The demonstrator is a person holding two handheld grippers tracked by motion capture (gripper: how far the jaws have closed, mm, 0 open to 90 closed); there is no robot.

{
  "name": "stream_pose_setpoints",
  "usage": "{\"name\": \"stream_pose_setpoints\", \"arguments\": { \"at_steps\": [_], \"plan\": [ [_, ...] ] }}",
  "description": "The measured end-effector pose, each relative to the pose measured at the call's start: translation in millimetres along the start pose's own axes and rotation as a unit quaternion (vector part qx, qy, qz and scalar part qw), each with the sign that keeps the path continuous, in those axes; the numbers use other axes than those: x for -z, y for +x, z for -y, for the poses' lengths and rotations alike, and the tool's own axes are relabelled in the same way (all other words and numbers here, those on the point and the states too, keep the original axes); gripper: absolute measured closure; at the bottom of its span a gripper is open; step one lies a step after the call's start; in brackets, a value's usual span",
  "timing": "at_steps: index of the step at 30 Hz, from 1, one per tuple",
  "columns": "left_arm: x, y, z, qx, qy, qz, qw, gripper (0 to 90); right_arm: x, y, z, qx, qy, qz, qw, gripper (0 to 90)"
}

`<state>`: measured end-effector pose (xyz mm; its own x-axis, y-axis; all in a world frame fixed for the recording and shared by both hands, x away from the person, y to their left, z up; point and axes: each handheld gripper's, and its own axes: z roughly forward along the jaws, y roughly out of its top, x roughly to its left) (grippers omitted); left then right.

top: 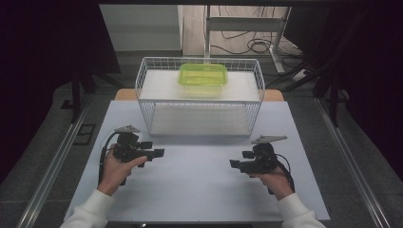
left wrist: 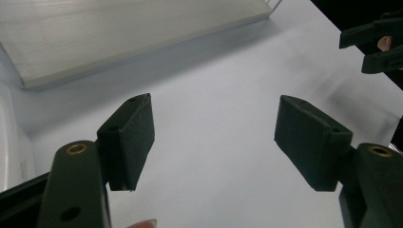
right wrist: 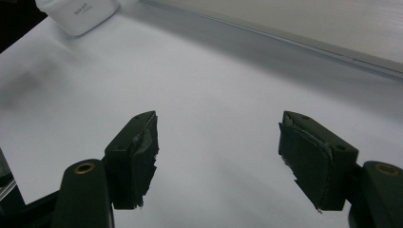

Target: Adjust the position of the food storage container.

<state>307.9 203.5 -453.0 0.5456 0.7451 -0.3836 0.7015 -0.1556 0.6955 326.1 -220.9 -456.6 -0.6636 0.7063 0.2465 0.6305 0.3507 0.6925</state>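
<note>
Green translucent plastic container [top: 202,76] sits atop the white wire basket [top: 199,95]; we should lift both wide-open, empty grippers [top: 153,153] [top: 236,164] toward it evenly.

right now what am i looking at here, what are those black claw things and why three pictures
A person sits at a table with a hand-held gripper in each hand: left hand-held gripper, right hand-held gripper. The high view looks down from above. The other two come from cameras riding on each tool, looking along its two black jaws: left, right. Both sets of jaws stand open with nothing between them. Farther back on the table stands a white wire basket, and a green tub sits in its upper part. Nothing is held.
</note>
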Motion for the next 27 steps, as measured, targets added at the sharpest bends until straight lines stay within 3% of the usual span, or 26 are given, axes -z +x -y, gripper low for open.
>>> {"name": "stream_pose_setpoints", "arguments": {
  "at_steps": [9,13,18,21,27],
  "plan": [
    [13.2,13.4,-5.2,0.009,-0.007,-0.016,0.9998,30.1,-2.7,-2.5,1.0,0.001,0.006,-0.002,1.0,28.7],
    [18.9,23.4,-10.3,0.01,-0.006,-0.042,0.9991,30.8,-2.5,-3.9,3.3,0.001,0.009,-0.003,1.0,28.5],
    [30.4,40.4,-19.8,0.015,0.003,-0.057,0.9982,30.9,-1.6,-4.6,7.3,0.005,0.015,-0.001,0.9999,28.5],
    [36.6,51.1,-24.9,0.026,0.001,-0.05,0.9984,31.6,-0.7,-4.9,8.1,0.005,0.014,0.001,0.9999,28.5],
    [45.5,80.9,-31.7,0.033,0.014,-0.087,0.9956,32.5,-2.9,-5.6,7.9,0.005,0.018,0.003,0.9998,28.3]
  ]
}}
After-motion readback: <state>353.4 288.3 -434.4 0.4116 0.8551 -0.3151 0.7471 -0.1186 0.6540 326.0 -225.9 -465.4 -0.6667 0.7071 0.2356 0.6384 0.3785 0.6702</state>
